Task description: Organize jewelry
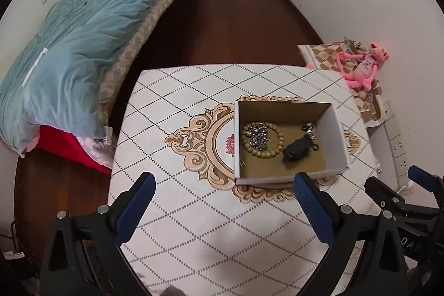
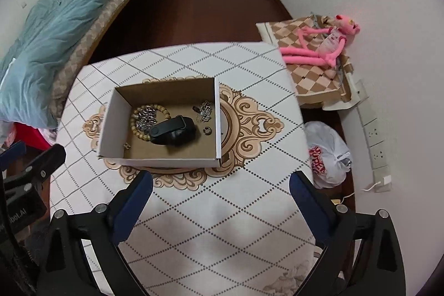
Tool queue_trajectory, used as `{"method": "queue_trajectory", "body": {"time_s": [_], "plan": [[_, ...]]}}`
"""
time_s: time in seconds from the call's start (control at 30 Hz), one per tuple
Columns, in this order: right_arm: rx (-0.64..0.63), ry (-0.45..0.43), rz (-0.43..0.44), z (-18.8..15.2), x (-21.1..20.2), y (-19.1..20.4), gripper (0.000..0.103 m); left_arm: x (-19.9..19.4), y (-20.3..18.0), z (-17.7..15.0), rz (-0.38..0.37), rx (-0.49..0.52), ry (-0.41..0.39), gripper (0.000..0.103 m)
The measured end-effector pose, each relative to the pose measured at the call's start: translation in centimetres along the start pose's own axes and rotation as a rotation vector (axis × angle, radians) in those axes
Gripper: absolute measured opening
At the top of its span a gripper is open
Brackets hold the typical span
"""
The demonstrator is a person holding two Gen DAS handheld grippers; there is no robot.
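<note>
Reaching in from here could tip the light cardboard box (image 2: 163,154) at the tabletop (image 2: 222,212) centre, or snag its tangled chains (image 2: 145,117). Inside lie a bead bracelet (image 2: 138,126), black pouch (image 2: 174,131), small ring (image 2: 207,130). Left claw (image 1: 223,208) and right claw (image 2: 222,205) hover spread apart, holding nothing.

Both wrist cameras look forward and down from the near edge of the surface (image 1: 194,212) — the left sits left of the box (image 1: 288,140), the right further right. They share box, bed (image 1: 69,52) and door.
</note>
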State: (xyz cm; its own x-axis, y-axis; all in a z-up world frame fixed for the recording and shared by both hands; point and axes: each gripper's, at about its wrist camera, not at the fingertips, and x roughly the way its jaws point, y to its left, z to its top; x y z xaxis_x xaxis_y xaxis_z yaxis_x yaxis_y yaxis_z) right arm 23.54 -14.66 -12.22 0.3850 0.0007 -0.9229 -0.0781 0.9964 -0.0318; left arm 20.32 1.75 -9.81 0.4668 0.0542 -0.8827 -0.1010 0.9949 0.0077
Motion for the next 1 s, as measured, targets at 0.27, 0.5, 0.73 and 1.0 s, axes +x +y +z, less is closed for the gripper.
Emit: {"method": "queue_trajectory", "body": {"time_s": [0.27,0.5,0.73,1.0], "plan": [[0.002,-0.122,-0.005,-2.6,-8.3,0.0,0.100,-7.7,-0.1,-2.4,-0.021,0.010,-0.115,0.101],[0.007,-0.254,-0.010,-5.2,-16.7,-0.4,0.100,-14.4,0.3,-4.3,-0.012,-0.003,-0.214,0.101],[0.005,-0.358,-0.018,-7.6,-22.9,-0.4,0.103,-19.6,0.5,-6.5,-0.007,-0.005,-0.288,0.101],[-0.014,-0.396,-0.014,-10.1,-26.6,-0.1,0.103,-22.3,1.1,-8.2,-0.016,-0.024,-0.314,0.101]]}}
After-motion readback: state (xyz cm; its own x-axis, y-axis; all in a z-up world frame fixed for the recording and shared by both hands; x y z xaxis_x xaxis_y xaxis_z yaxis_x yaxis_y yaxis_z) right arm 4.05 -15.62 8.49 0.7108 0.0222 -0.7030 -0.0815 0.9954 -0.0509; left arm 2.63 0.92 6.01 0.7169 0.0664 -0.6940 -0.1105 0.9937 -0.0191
